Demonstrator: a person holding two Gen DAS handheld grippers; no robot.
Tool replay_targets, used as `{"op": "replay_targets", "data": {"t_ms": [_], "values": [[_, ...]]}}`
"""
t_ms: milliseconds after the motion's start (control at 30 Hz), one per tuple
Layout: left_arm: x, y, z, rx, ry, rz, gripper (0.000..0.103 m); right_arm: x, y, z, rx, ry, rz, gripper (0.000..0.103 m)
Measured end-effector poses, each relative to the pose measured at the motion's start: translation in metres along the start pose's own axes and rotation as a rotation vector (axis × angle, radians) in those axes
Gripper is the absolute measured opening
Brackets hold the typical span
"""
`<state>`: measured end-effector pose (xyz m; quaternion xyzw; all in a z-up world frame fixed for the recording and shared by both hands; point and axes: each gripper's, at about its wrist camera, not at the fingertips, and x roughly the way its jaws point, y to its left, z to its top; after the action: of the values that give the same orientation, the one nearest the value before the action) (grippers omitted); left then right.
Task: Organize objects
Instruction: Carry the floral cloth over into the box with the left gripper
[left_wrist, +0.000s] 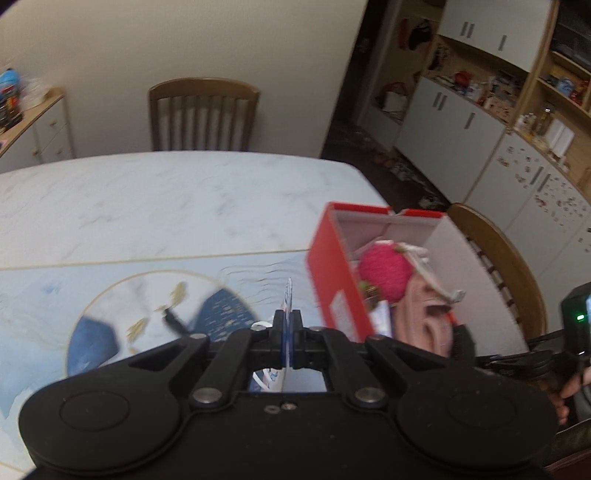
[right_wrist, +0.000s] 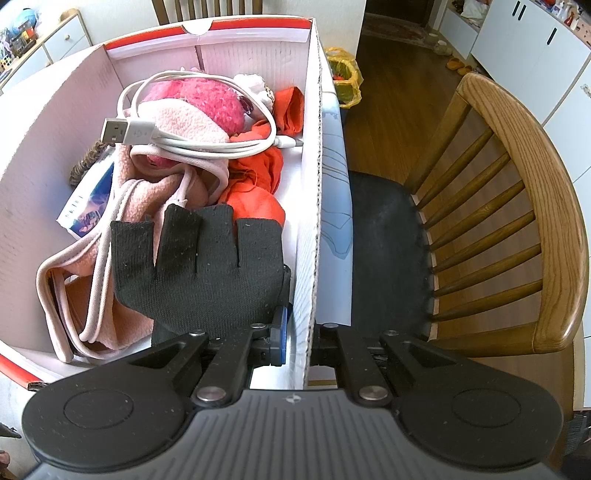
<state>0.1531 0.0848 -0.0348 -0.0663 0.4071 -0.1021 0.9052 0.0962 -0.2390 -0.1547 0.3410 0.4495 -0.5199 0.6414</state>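
Clamped on a thin flat packet (left_wrist: 287, 295) above the table (left_wrist: 147, 206), my left gripper (left_wrist: 287, 332) has one thing yet to box, while my right gripper (right_wrist: 295, 332) pinches the wall of the box (right_wrist: 312, 184), already holding cable, glove and cloths.

Two wooden chairs (left_wrist: 202, 114) (right_wrist: 517, 206) are standing by the marble-patterned table (left_wrist: 147, 206) — white cabinets (left_wrist: 454, 122) lining the wall beyond.

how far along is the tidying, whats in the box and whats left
Done: cable, pink cloth, black glove and other soft items already lie in the box. In hand: the left gripper pinches a thin card, above the table; the right gripper clamps the box wall. Left: dropping the card in.
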Motion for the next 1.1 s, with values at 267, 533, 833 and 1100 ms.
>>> {"op": "replay_targets", "data": {"t_ms": [267,533,833,1100], "values": [[0.009,-0.042,0.018,0.081,-0.024,-0.085,0.000,0.000,-0.001,-0.001,0.005,-0.001,-0.001,0.007],[0.023,-0.089,0.040,0.193,-0.052,-0.161,0.000,-0.001,-0.003,-0.001,0.010,-0.001,-0.002,0.007],[0.062,-0.127,0.037,0.276,0.016,-0.186,0.000,-0.001,-0.002,0.000,0.018,-0.002,0.000,0.007],[0.097,-0.133,0.013,0.280,0.098,-0.189,0.000,0.000,-0.001,0.002,0.023,-0.003,-0.002,0.007]]}}
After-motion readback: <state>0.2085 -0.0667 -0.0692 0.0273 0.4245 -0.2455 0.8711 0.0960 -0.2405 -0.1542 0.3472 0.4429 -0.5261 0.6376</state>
